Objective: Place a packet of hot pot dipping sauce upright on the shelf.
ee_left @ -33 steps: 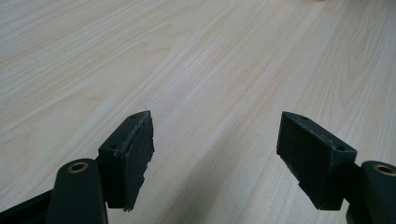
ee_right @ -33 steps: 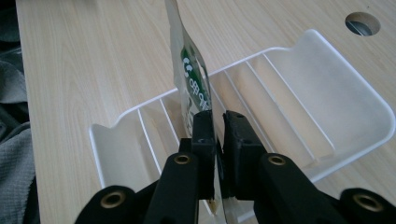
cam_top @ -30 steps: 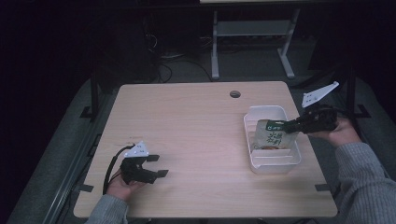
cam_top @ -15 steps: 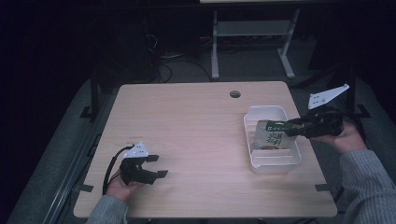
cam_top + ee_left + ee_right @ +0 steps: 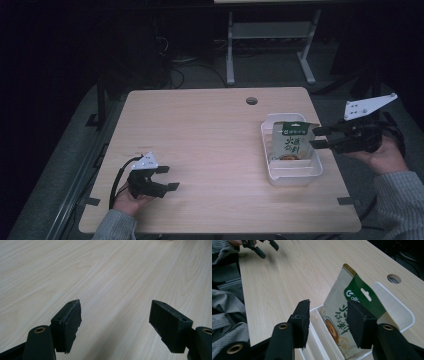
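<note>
A: Where is the seasoning packet (image 5: 293,141) now?

B: It stands in the white plastic tray (image 5: 295,175) near the right edge of the table (image 5: 210,130); it leans against the tray's far wall, its green top sticking up above the rim; in the right gripper view the packet (image 5: 347,320) rises from between the tray's (image 5: 398,312) walls.

A: And the right tongs (image 5: 320,138)?

B: Just beside the packet on its right, held in the person's right hand (image 5: 385,157); its jaws have just been opening and stand apart, nothing clamped; in its own view the right tongs (image 5: 328,325) frames the packet beyond its tips, the pads not pressing on it.

A: The left tongs (image 5: 167,177)?

B: Well apart from the tray, near the table's front left corner, resting in the left hand (image 5: 127,200); the jaws gape wide; its own view shows the left tongs (image 5: 115,323) with bare wood grain between the pads.
</note>
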